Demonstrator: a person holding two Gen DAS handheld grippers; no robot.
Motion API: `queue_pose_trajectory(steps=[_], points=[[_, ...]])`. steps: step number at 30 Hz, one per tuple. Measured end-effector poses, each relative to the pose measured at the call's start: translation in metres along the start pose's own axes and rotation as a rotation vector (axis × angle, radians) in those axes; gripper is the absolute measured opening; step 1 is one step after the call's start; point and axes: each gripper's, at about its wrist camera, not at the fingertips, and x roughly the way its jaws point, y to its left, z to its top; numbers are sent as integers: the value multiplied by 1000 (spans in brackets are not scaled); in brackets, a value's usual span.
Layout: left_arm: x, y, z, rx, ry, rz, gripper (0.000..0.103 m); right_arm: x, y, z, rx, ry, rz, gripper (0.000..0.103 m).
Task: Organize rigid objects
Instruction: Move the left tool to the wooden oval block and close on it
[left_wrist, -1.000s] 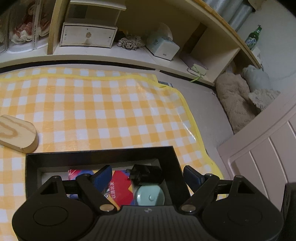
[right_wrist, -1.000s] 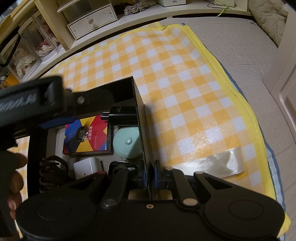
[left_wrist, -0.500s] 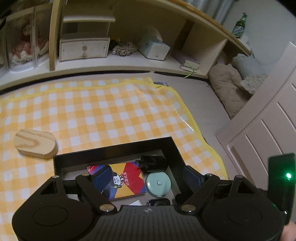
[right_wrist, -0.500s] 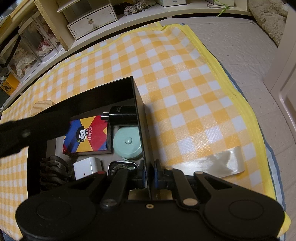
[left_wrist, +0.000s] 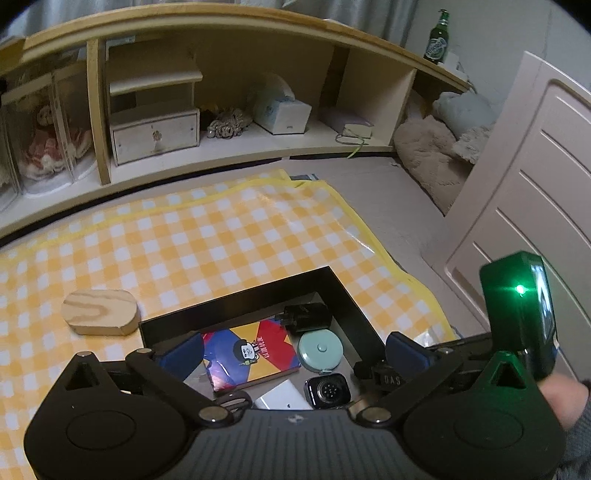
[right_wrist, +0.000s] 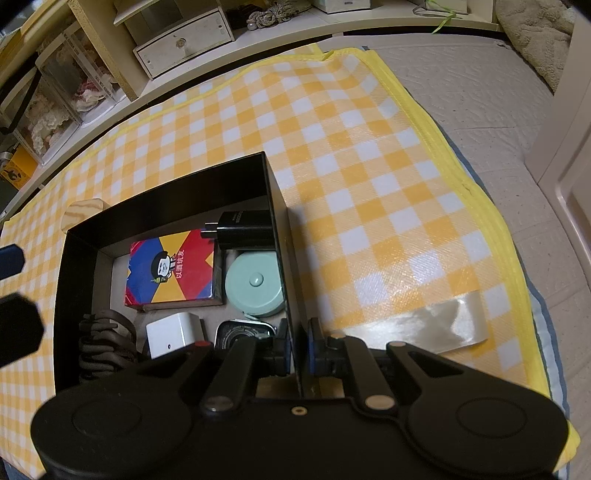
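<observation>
A black box (right_wrist: 166, 206) sits on the yellow checked mat (right_wrist: 369, 155). Inside lie a colourful card pack (right_wrist: 170, 269), a mint round tape measure (right_wrist: 255, 282), a black charger (right_wrist: 242, 229), a white adapter (right_wrist: 171, 334), a smartwatch (right_wrist: 243, 334) and a dark coiled strap (right_wrist: 103, 343). My right gripper (right_wrist: 297, 343) is shut on the box's right wall (right_wrist: 284, 258). My left gripper (left_wrist: 291, 352) hovers above the box (left_wrist: 343, 295), its jaws opening wide with nothing between them. A wooden oval block (left_wrist: 99, 312) lies on the mat left of the box.
A low wooden shelf (left_wrist: 258, 147) runs along the back with a small drawer (left_wrist: 155, 134), a tissue box (left_wrist: 282, 110) and a green bottle (left_wrist: 439, 37). A white panelled door (left_wrist: 517, 206) and fluffy cushions (left_wrist: 432, 155) are on the right.
My left gripper has risen and drawn back from the box while its jaws spread wider, so more of the box's contents show. The right gripper has stayed clamped on the wall.
</observation>
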Motion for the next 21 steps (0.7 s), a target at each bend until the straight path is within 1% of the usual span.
queue_pose_trajectory(steps=[6, 11, 15, 18, 21], points=[[-12, 2, -3, 14, -11, 2, 103, 0, -1, 0, 0, 0, 0, 9], [-21, 21, -5, -24, -16, -5, 103, 0, -1, 0, 0, 0, 0, 9], [-28, 45, -5, -34, -30, 44, 103, 1, -1, 0, -2, 0, -1, 9], [-33, 65, -6, -22, -55, 94, 103, 1, -2, 0, -3, 0, -2, 9], [-36, 84, -5, -23, -78, 125, 103, 1, -2, 0, -7, 1, -6, 9]])
